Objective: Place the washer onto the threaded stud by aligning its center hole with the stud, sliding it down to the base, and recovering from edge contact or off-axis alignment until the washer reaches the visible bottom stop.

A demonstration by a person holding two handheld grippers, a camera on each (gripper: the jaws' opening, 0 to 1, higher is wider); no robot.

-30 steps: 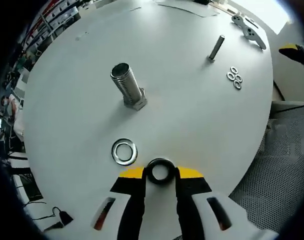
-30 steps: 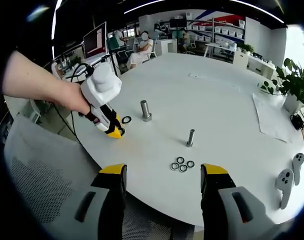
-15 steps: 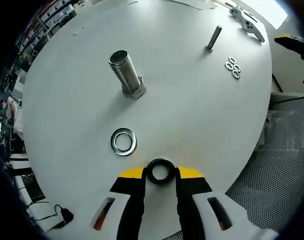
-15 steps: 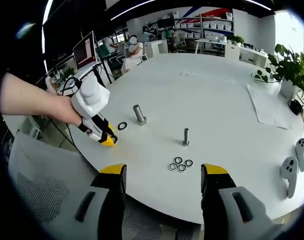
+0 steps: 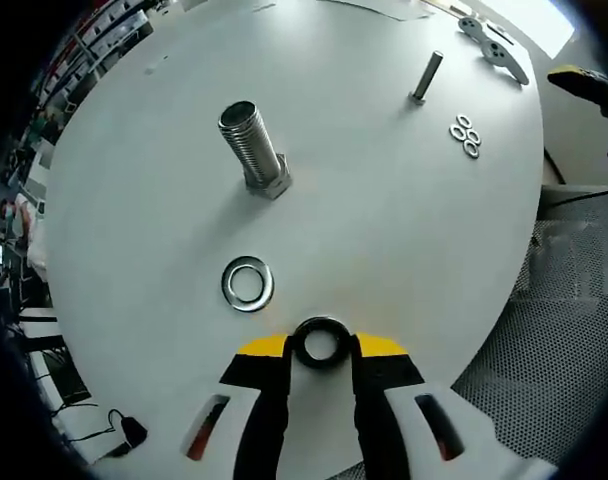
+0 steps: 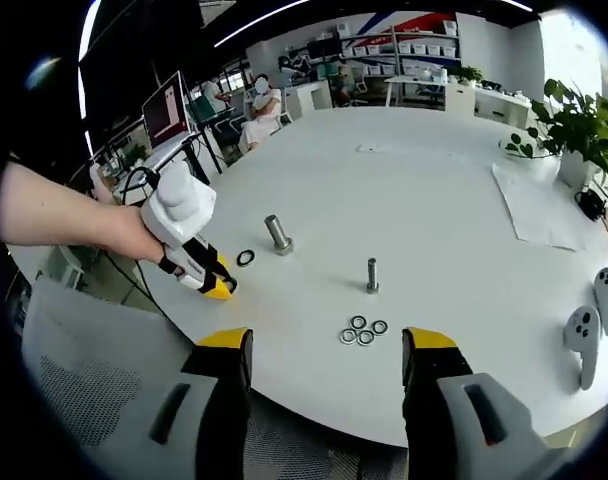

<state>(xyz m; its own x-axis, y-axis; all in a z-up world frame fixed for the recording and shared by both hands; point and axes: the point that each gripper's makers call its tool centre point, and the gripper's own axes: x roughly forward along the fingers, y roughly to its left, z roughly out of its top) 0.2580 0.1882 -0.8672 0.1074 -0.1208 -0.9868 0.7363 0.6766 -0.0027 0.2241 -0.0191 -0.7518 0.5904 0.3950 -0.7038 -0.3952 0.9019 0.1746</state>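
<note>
1. Left gripper (image 5: 321, 350) clenched on a washer (image 5: 320, 340), low over the white table (image 5: 384, 230)
2. Right gripper (image 6: 326, 352) released, jaws wide apart
3. Second washer (image 5: 248, 283) flat near the big stud (image 5: 252, 148), thin stud (image 5: 426, 76) well apart

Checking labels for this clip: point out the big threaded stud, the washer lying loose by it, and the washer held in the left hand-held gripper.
big threaded stud (image 5: 249, 150), left gripper view, on its threaded shaft.
loose washer (image 5: 233, 283), left gripper view, on its flat ring.
held washer (image 5: 320, 325), left gripper view, on its top rim.
</note>
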